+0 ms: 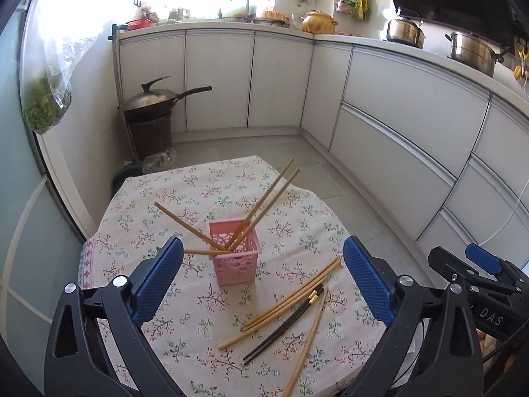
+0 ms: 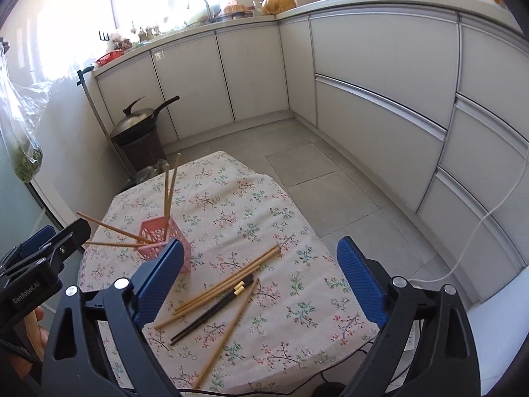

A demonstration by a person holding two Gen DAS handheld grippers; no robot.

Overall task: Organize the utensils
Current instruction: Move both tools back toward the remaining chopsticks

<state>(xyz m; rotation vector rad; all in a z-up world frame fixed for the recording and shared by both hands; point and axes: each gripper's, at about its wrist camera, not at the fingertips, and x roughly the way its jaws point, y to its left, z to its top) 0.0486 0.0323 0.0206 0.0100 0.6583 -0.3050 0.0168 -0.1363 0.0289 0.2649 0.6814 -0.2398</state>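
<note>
Chopsticks wait beside pink lattice plastic holder on floral-clothed surface

Left view: left gripper fingers wide apart, empty. Right view: right gripper likewise, above loose bamboo chopsticks and black pair; light, stiff, slippery, best pinched mid-shaft.

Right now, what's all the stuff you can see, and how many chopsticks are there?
Holder: one, pink, mid-table.
Chopsticks in holder: four, tan, leaning outward.
Loose wooden chopsticks: four, tan, lying right of holder.
Black chopsticks: two, among the loose ones.
Tablecloth: one, floral, covering table.
Wok: one, dark, lidded, on brown bin by cabinets.
Pots: two steel, on counter; one yellow.
Left gripper: open, empty.
Right gripper: open, empty.
</note>
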